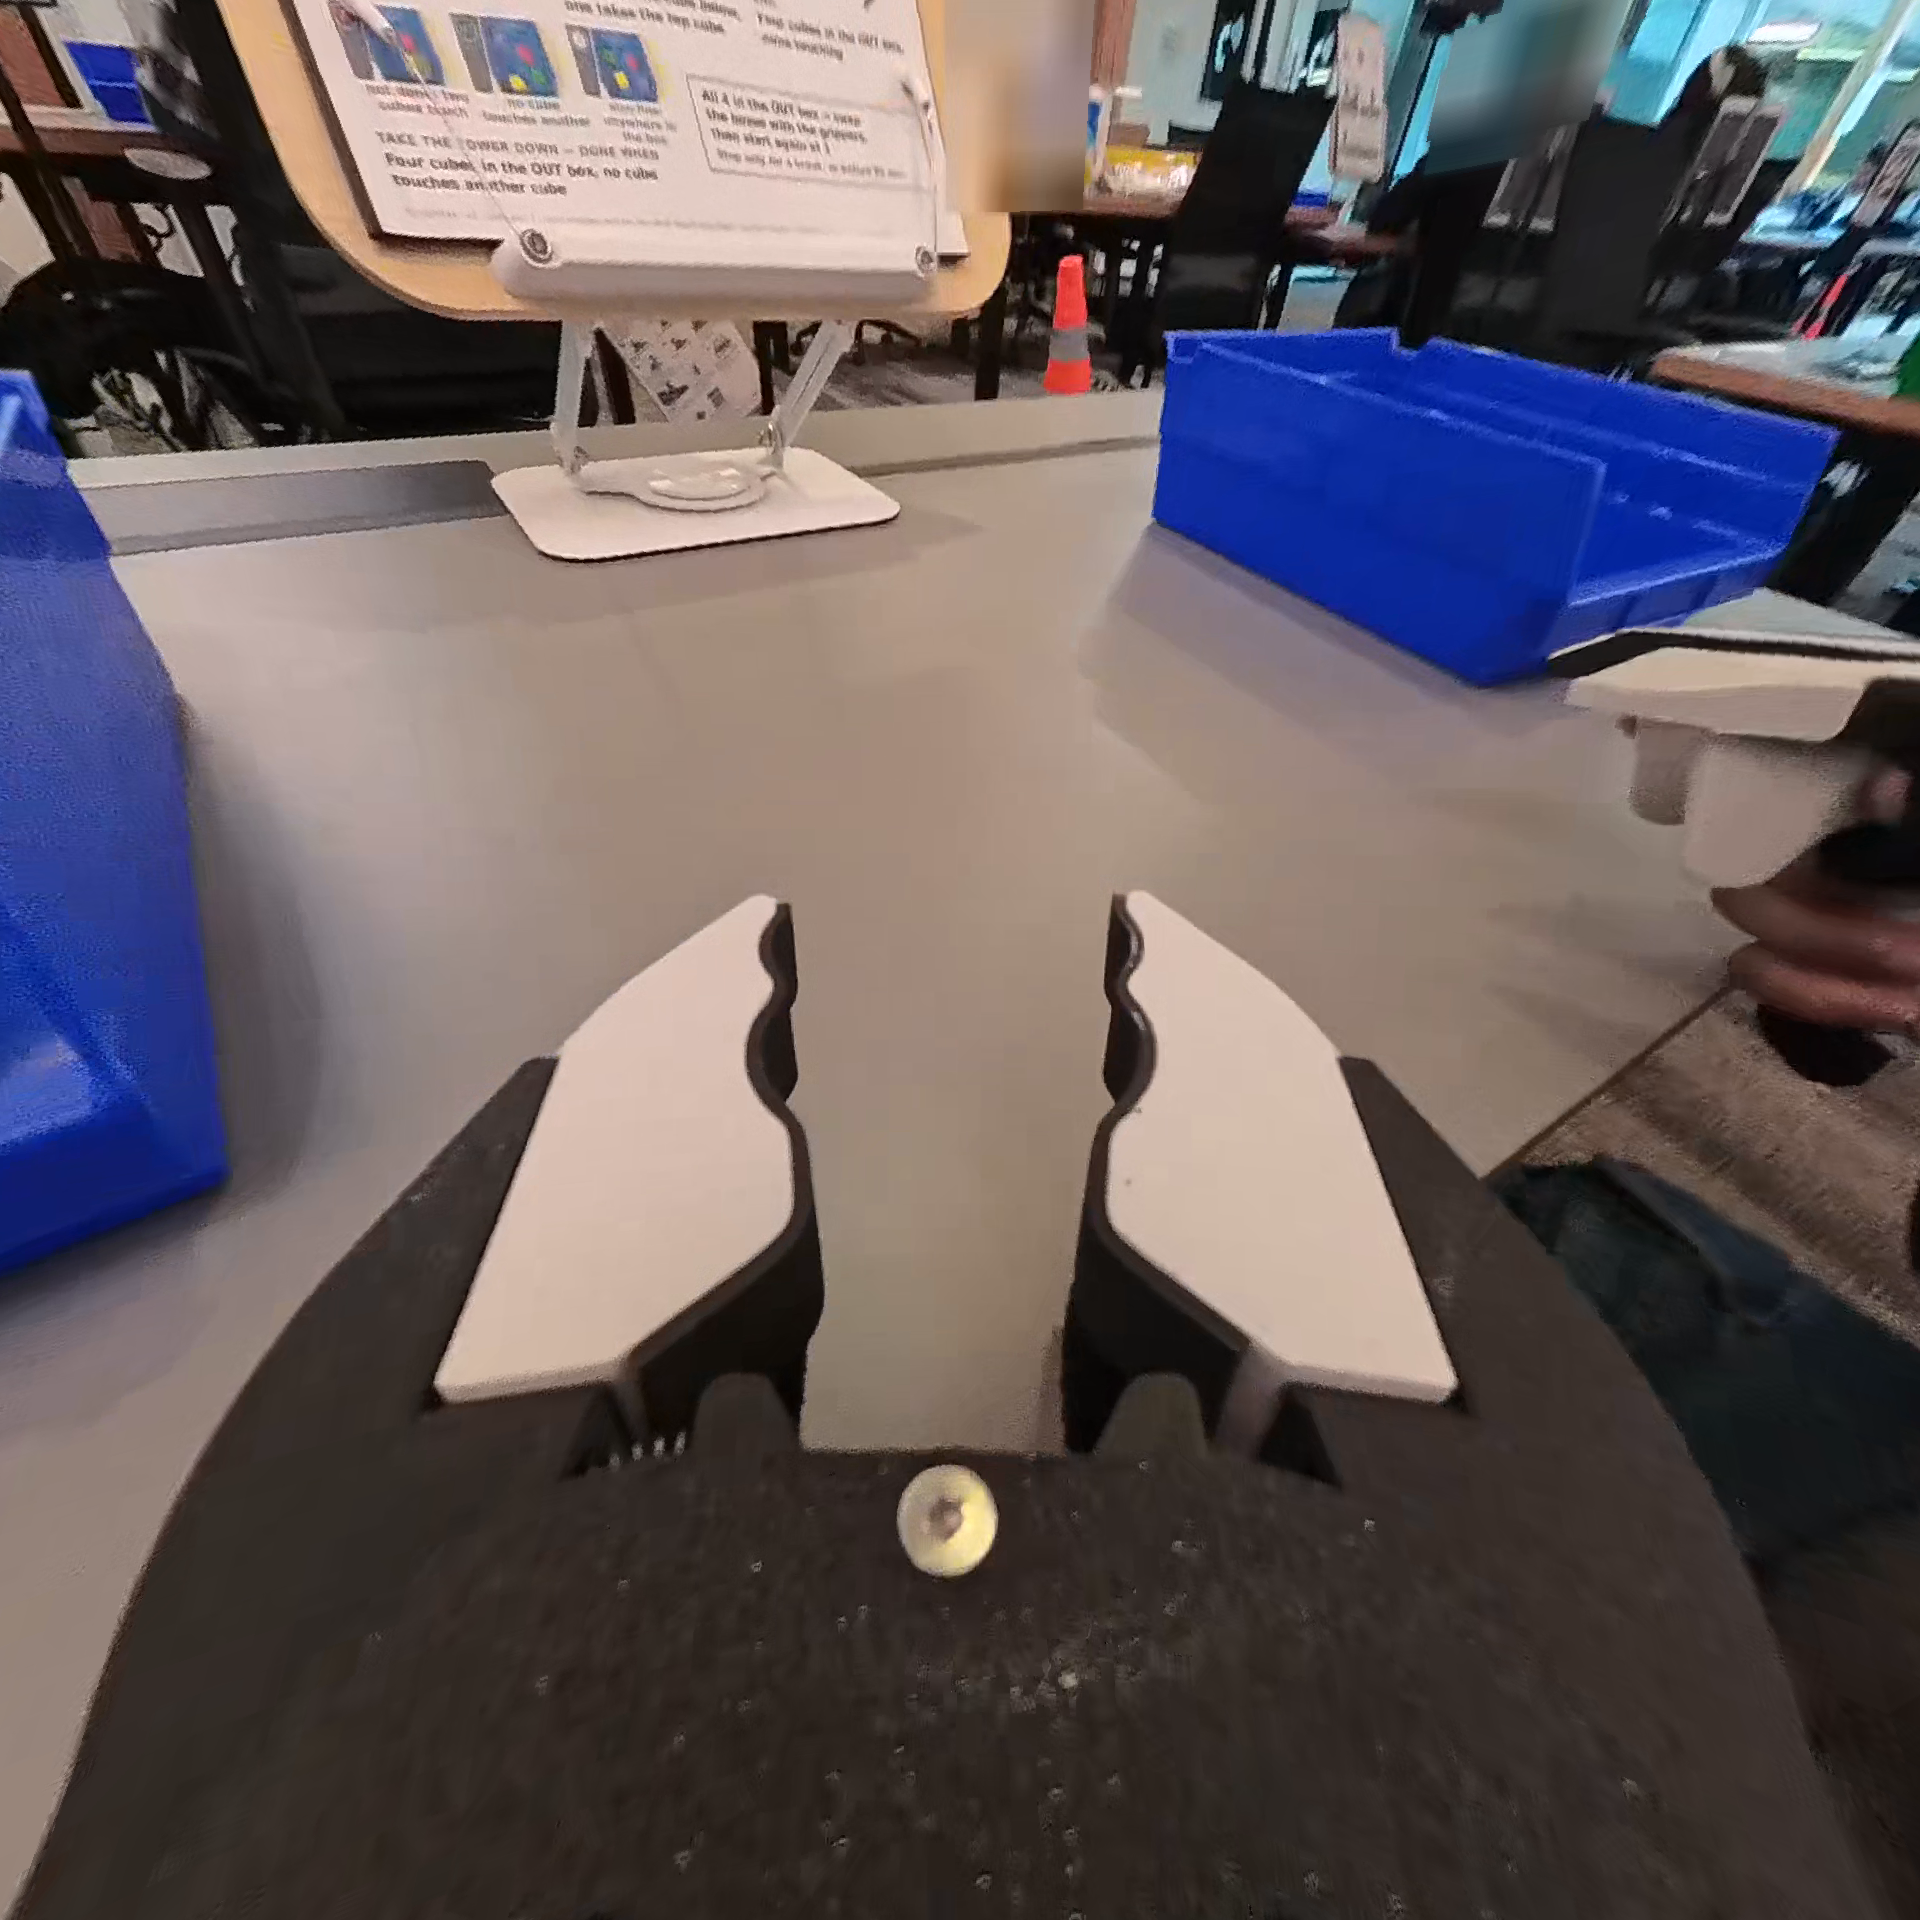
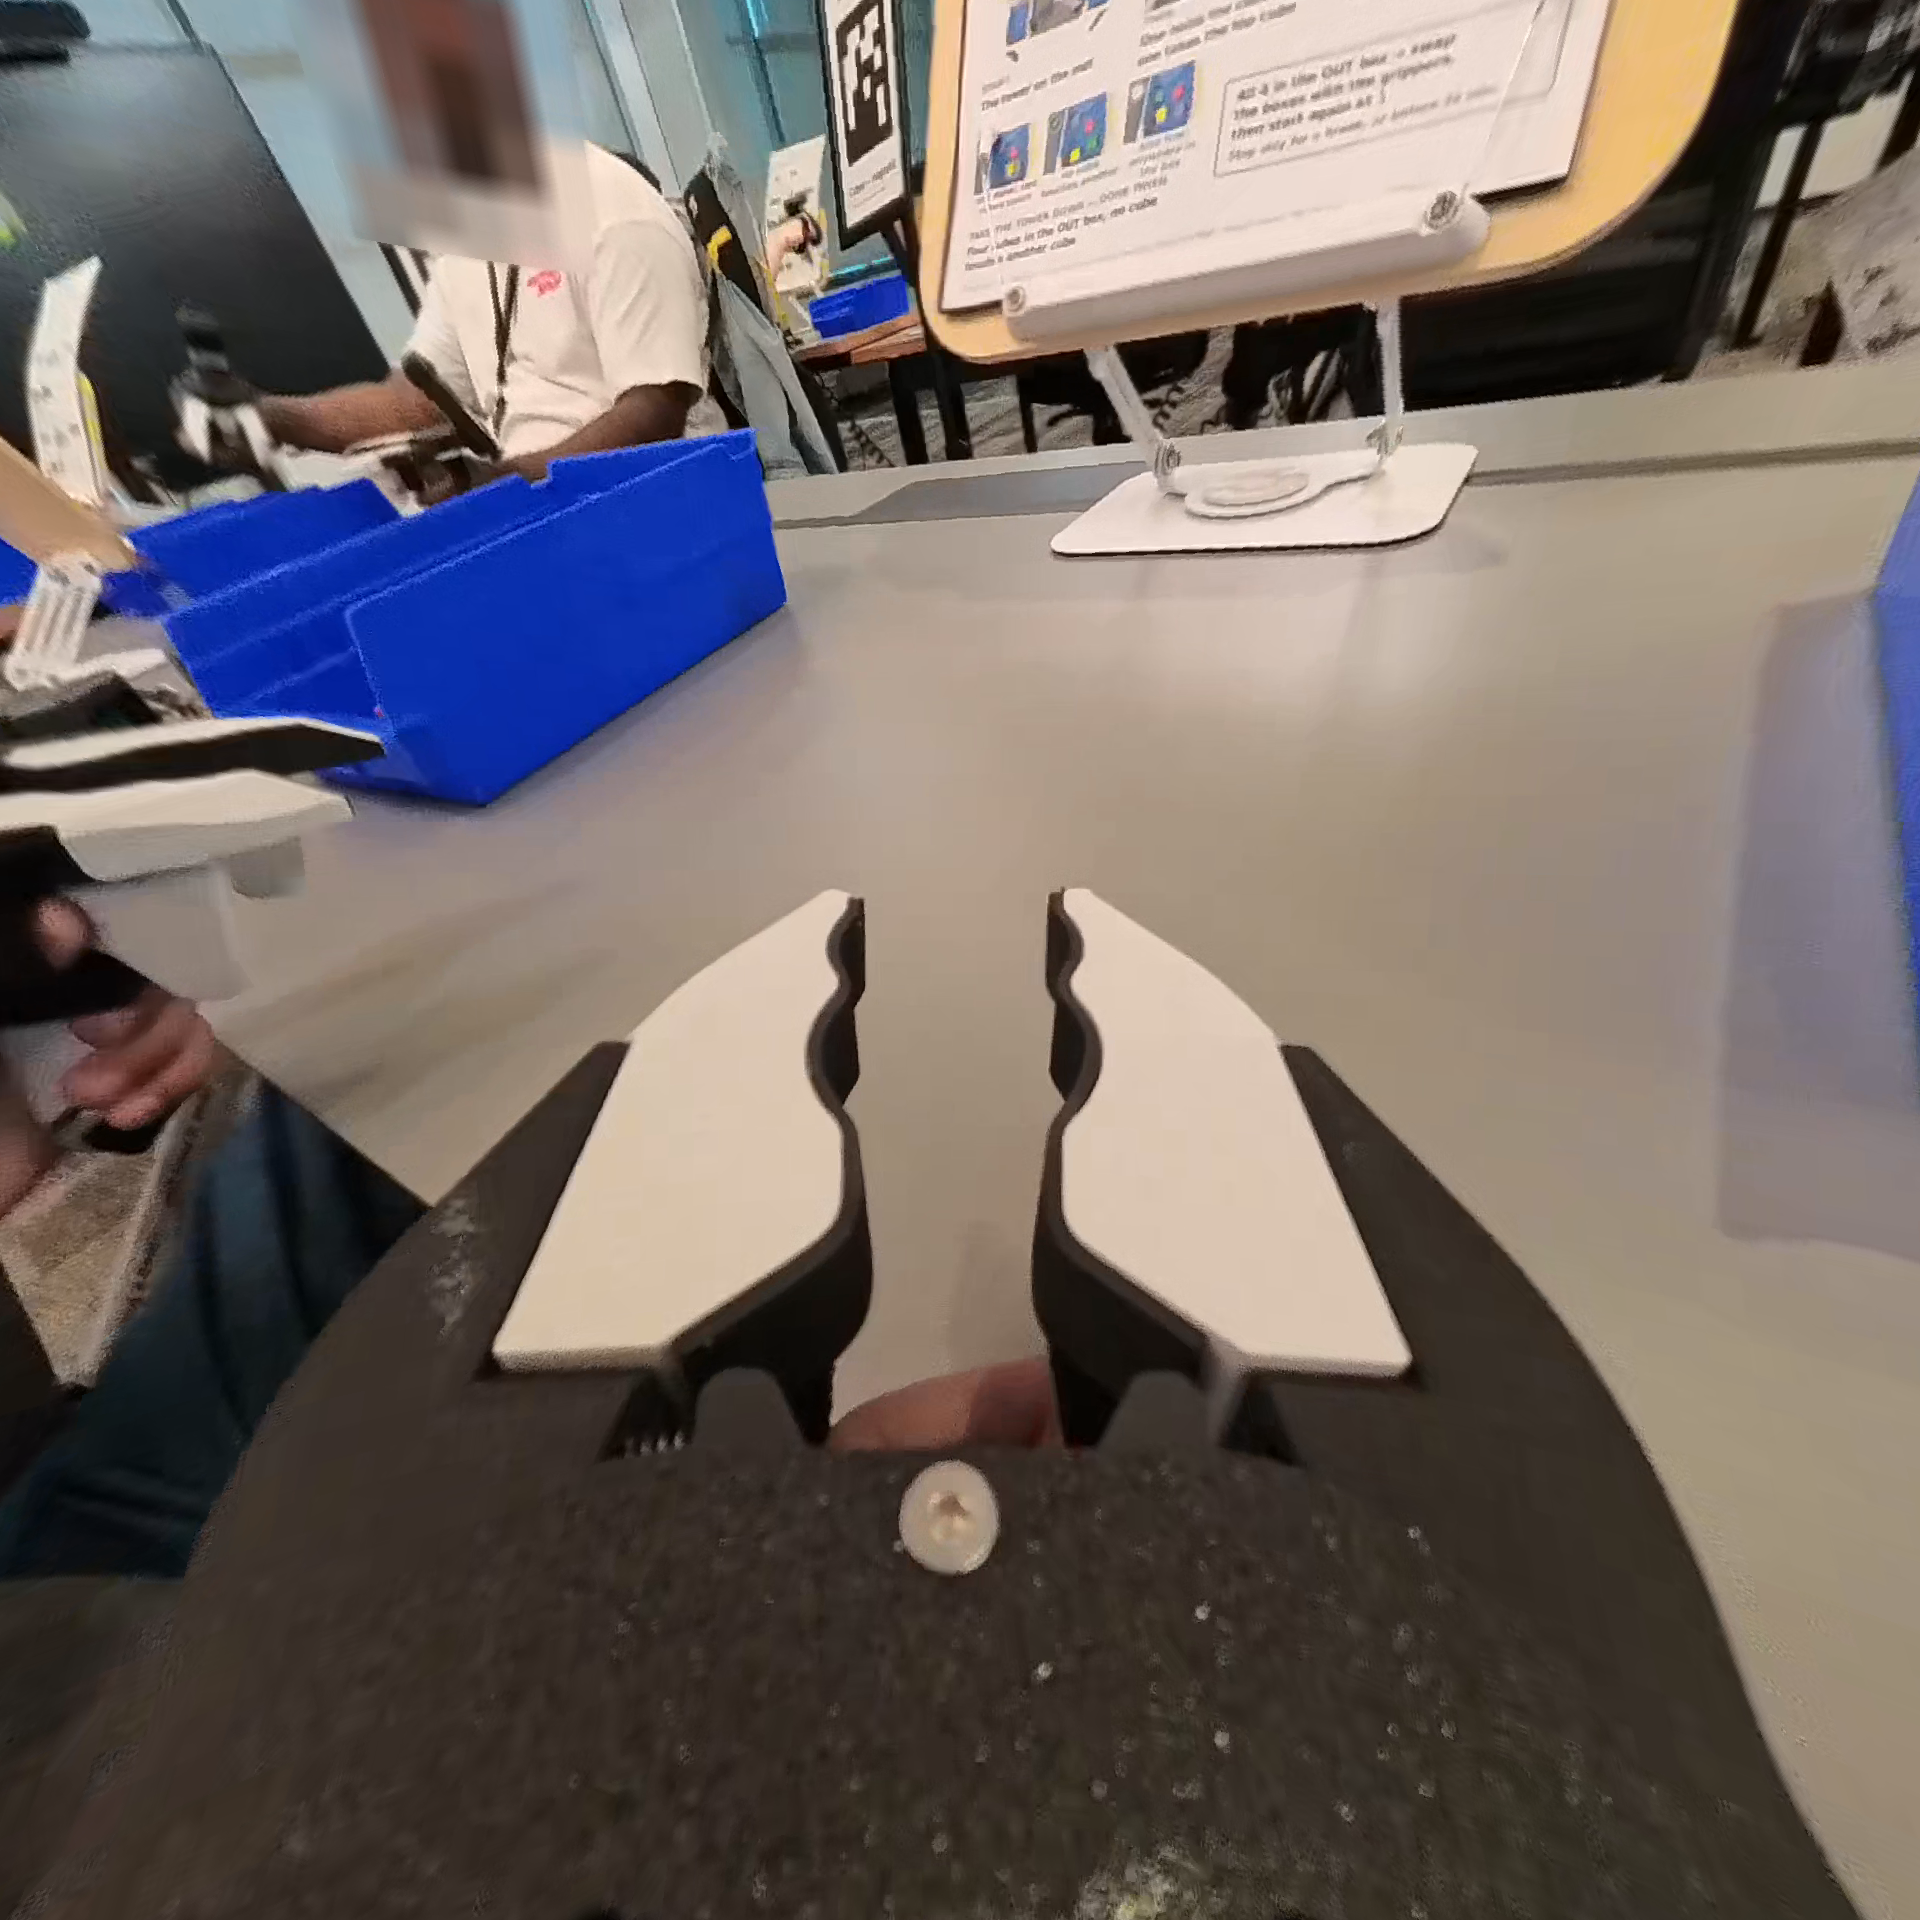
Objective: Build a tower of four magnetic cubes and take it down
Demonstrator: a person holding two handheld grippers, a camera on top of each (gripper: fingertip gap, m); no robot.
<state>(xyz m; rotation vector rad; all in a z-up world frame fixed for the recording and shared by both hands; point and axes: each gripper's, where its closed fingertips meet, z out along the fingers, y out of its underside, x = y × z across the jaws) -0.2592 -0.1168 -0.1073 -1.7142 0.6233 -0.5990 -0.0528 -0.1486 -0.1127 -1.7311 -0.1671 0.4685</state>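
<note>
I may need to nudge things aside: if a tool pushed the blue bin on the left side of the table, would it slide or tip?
The blue bin would probably slide: it sits low and wide on the smooth grey table. Thin plastic walls suggest it is light.

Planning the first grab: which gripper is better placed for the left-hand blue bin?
Left, probably. The left gripper hangs open beside the left-hand bin; the right gripper, also open, sits across the table by the other bin.
</note>
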